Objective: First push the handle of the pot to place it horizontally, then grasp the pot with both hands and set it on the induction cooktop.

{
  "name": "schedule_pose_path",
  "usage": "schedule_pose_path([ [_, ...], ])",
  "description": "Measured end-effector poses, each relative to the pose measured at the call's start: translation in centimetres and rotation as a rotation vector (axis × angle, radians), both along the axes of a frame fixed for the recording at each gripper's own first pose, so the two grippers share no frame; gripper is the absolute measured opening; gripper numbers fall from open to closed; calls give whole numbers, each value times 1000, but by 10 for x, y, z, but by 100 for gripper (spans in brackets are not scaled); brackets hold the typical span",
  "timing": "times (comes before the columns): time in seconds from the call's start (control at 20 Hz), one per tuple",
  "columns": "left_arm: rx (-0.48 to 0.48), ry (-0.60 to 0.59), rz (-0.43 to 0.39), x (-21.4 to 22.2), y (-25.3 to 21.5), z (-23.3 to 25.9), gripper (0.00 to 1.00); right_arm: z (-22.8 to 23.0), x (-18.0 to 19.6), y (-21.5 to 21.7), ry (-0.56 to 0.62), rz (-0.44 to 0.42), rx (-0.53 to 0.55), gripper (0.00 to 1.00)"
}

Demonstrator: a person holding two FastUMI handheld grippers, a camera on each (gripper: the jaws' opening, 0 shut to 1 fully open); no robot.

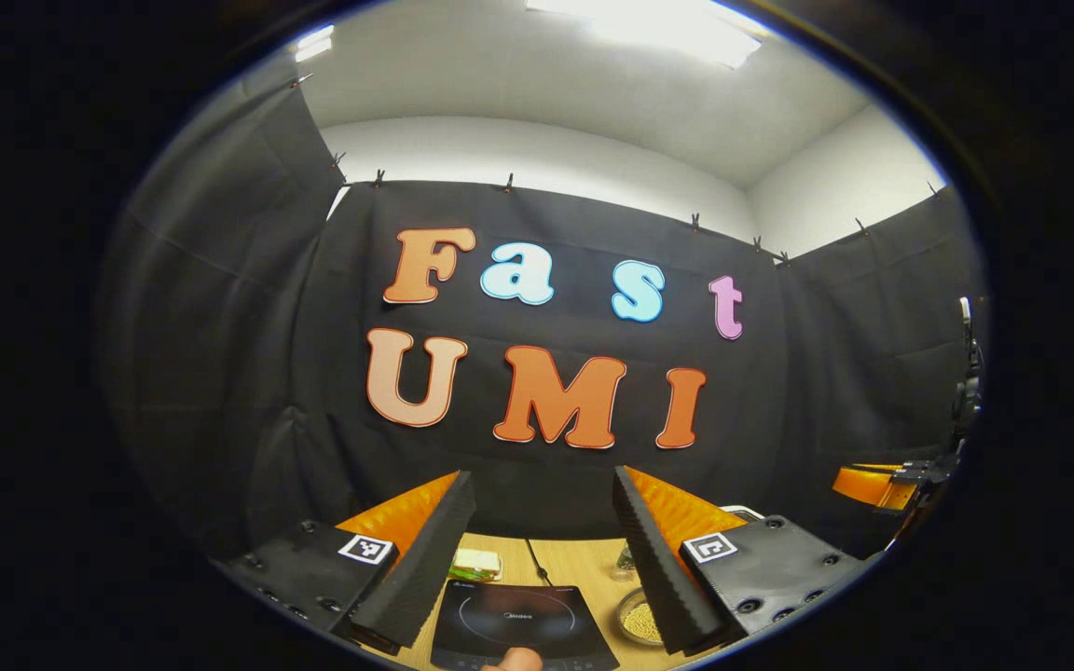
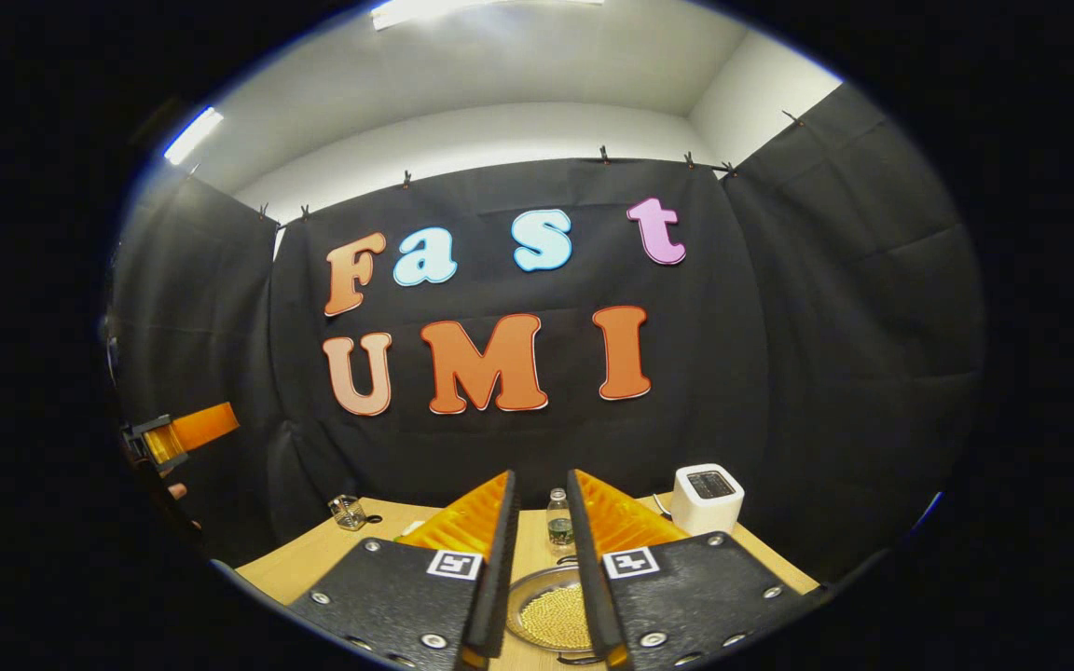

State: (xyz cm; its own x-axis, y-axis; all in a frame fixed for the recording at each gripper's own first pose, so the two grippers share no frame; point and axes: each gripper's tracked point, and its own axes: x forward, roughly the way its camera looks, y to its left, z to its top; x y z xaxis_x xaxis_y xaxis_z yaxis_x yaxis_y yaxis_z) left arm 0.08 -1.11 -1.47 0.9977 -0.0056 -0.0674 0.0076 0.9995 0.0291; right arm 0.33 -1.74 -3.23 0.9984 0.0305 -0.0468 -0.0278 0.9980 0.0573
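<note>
The pot, a shallow metal vessel holding small yellow grains, sits on the wooden table low between my right gripper's fingers. My right gripper hangs above it with only a narrow gap between the fingers and nothing in that gap. In the left gripper view the black induction cooktop lies on the table below my left gripper, which is wide open and holds nothing. The pot stands just right of the cooktop, partly hidden by a finger. Both grippers are well above the table.
A small bottle stands behind the pot. A white boxy appliance sits at the back right and a glass jar at the back left. A green and white item lies behind the cooktop. A fingertip shows at the cooktop's near edge.
</note>
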Motion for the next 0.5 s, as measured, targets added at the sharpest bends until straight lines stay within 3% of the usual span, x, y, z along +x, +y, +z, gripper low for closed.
schedule_pose_path([
  [0.2,6,9,3,-1,-1,-3,98,-11,-2,4,15,13,20,5],
  [0.3,10,12,6,0,-1,-2,98,-21,-4,4,29,13,5,0],
  [0.45,10,10,9,-1,-2,-3,98,-42,-8,13,62,35,-20,3],
  [0.5,7,9,8,-1,-2,-3,98,-52,-9,17,76,47,-18,0],
])
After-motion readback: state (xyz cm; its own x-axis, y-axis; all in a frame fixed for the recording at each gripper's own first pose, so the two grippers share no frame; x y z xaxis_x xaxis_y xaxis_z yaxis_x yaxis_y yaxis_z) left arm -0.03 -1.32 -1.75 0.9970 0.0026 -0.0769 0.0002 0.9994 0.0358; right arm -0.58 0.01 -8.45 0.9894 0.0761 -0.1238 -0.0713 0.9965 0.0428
